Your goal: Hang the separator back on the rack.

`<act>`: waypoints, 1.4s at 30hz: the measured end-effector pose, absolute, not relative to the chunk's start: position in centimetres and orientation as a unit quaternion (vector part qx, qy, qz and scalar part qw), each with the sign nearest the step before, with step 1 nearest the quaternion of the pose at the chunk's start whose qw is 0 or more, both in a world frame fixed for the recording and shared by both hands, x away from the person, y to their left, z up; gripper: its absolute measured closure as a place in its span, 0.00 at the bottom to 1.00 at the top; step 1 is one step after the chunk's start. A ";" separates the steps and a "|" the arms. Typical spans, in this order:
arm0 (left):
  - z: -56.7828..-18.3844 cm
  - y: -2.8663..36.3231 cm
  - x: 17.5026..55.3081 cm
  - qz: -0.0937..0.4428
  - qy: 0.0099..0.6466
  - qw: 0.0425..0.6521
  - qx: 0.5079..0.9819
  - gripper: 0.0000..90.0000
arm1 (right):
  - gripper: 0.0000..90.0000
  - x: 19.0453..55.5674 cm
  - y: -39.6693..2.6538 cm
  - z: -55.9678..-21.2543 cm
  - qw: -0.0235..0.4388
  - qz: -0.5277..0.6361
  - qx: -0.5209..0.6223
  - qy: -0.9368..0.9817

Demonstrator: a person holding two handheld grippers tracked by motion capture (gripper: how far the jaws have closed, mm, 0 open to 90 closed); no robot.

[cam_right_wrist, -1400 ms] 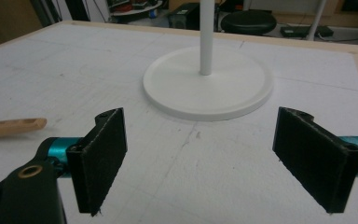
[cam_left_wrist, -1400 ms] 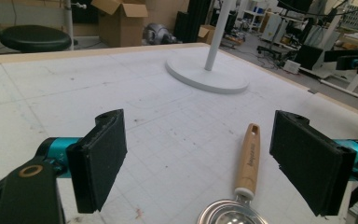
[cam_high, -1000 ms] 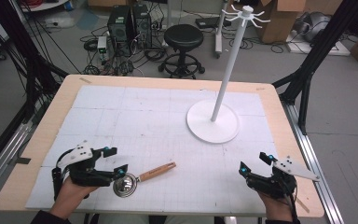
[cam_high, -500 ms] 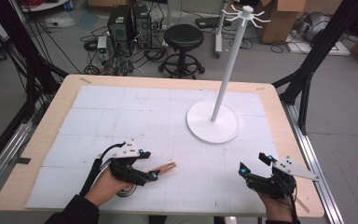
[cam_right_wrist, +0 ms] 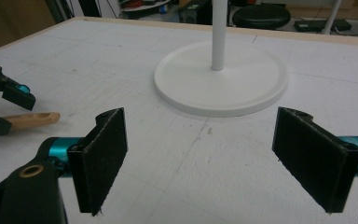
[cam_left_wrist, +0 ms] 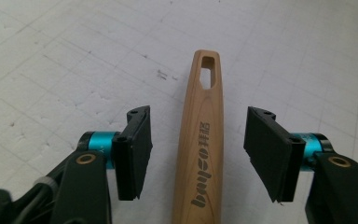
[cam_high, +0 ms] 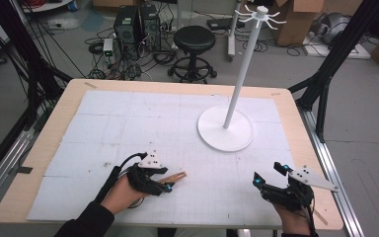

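Two black jaws of the left gripper have just been closing around the light wooden handle with a slotted end, which lies flat on the white gridded desk between them, a gap left on each side, so nothing is gripped yet. If they close off-centre, one pad could shove the handle sideways. Away to the side, the right gripper hangs released, facing the white round-based stand.
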State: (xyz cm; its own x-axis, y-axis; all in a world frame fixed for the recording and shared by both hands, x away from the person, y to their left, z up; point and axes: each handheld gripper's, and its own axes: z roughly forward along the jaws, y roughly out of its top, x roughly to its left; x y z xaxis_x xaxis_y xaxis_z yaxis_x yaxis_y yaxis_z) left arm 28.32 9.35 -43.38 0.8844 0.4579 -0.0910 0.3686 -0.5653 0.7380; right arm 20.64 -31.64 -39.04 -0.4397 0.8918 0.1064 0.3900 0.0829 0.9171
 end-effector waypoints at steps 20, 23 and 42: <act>-43.6 8.7 28.1 0.078 0.207 0.365 0.904 0.73 | 0.19 20.6 -31.6 -39.1 0.249 0.493 0.466 0.692; -43.6 8.6 28.1 0.082 0.203 0.366 0.905 0.74 | 0.19 20.6 -31.6 -39.1 0.249 0.493 0.465 0.692; -40.8 10.8 26.7 0.110 0.215 0.438 0.866 0.75 | 0.24 20.7 -31.3 -39.1 0.225 0.509 0.457 0.694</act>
